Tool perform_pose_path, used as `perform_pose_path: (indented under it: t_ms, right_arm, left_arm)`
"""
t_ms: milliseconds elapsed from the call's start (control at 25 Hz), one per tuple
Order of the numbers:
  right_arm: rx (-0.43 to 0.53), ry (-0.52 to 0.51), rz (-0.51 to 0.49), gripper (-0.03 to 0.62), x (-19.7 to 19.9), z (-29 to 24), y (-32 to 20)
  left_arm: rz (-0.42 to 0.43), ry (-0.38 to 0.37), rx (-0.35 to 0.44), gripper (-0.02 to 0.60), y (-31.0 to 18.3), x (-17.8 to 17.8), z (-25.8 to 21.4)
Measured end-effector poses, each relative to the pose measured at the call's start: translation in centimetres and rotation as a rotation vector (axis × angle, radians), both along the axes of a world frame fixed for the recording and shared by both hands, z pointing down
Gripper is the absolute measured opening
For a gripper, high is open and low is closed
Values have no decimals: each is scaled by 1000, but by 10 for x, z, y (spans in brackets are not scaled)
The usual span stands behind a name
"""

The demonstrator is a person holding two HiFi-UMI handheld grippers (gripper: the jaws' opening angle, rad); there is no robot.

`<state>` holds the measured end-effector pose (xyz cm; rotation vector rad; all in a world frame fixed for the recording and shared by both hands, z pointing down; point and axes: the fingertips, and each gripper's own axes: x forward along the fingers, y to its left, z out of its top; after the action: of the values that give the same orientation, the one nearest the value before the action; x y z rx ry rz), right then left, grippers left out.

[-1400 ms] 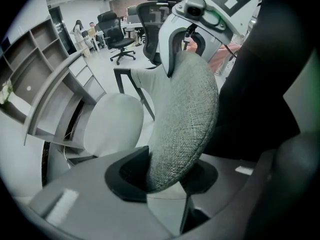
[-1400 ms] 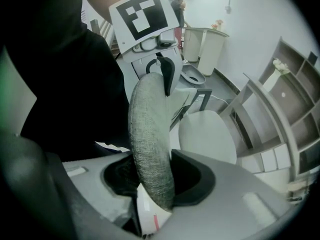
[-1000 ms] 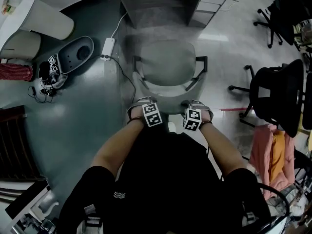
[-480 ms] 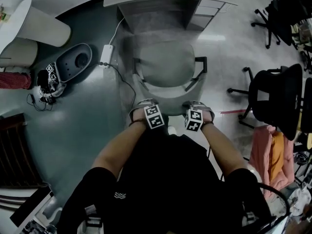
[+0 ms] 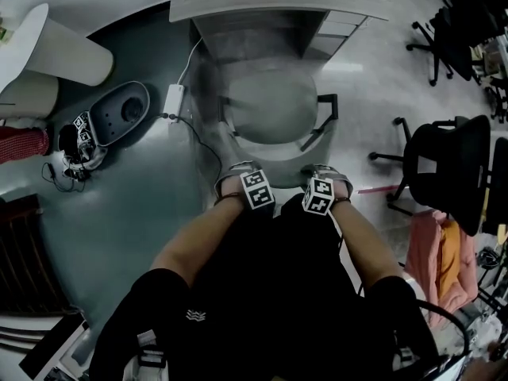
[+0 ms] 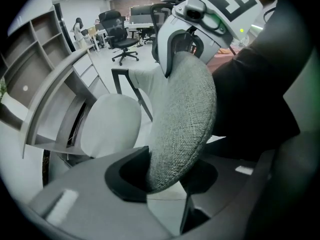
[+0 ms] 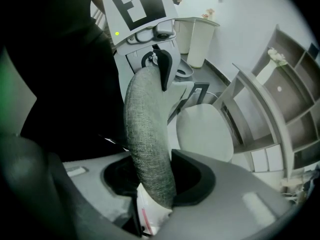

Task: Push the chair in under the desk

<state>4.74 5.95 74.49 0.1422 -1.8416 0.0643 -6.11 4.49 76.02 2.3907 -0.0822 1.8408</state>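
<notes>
Head view shows the chair (image 5: 268, 105) close before the counter (image 5: 262, 5), seat not fully under. Left gripper (image 6: 165, 181) and right gripper (image 7: 157, 184) jaws clench its backrest (image 6: 185, 114). The pushing step seems in hand; next calls for a straight forward push.

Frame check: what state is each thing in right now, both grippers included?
chair: upright, facing the desk, seat not yet under the top.
desk: knee space open toward the chair.
left gripper: shut on the chair's backrest edge.
right gripper: shut on the same backrest edge.
black office chair: standing apart at the right, untouched.
power strip: lying on the floor, cable attached.
</notes>
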Motion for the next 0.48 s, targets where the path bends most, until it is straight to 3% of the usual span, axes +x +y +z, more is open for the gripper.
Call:
perform_pose_path:
  t_ms: [480]
  right_arm:
    - [-3, -19, -9, 146, -4, -3, -57]
  left_arm:
    - [-21, -7, -5, 156, -57, -4, -4]
